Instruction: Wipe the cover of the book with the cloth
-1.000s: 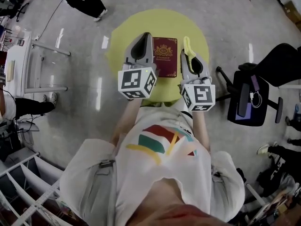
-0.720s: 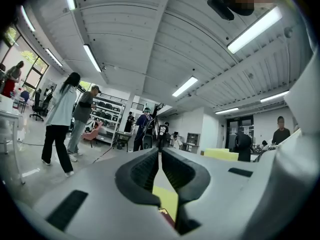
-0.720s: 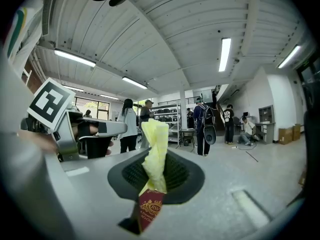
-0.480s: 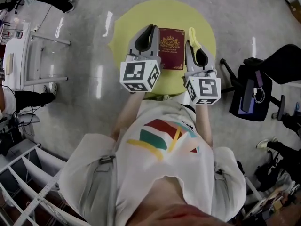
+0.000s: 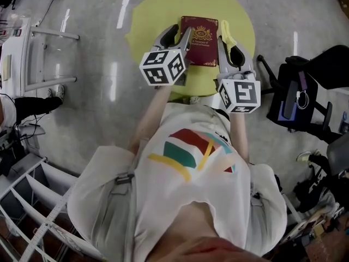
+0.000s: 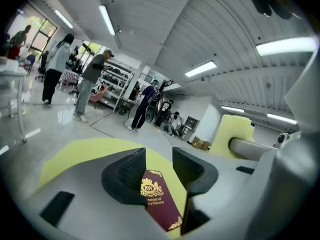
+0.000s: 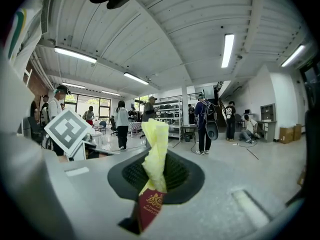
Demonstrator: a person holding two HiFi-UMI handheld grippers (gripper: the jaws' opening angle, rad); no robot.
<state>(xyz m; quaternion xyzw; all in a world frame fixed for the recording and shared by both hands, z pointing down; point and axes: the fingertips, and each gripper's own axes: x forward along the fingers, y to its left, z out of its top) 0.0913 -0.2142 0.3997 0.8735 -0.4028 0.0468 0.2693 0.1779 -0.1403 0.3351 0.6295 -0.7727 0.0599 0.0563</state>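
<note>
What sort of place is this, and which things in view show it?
Probably a large indoor workshop or lab hall: ceiling strip lights, storage shelving, a polished floor with people standing about.

Left gripper [image 6: 159,161] jaws have just been opening, gripping nothing; right gripper [image 7: 155,171] jaws clamped.

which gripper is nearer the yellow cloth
Right. The right gripper is shut on the cloth at the right edge of the book; the left gripper is at its left edge, which shows between its just-opened fingers, ungripped.
</note>
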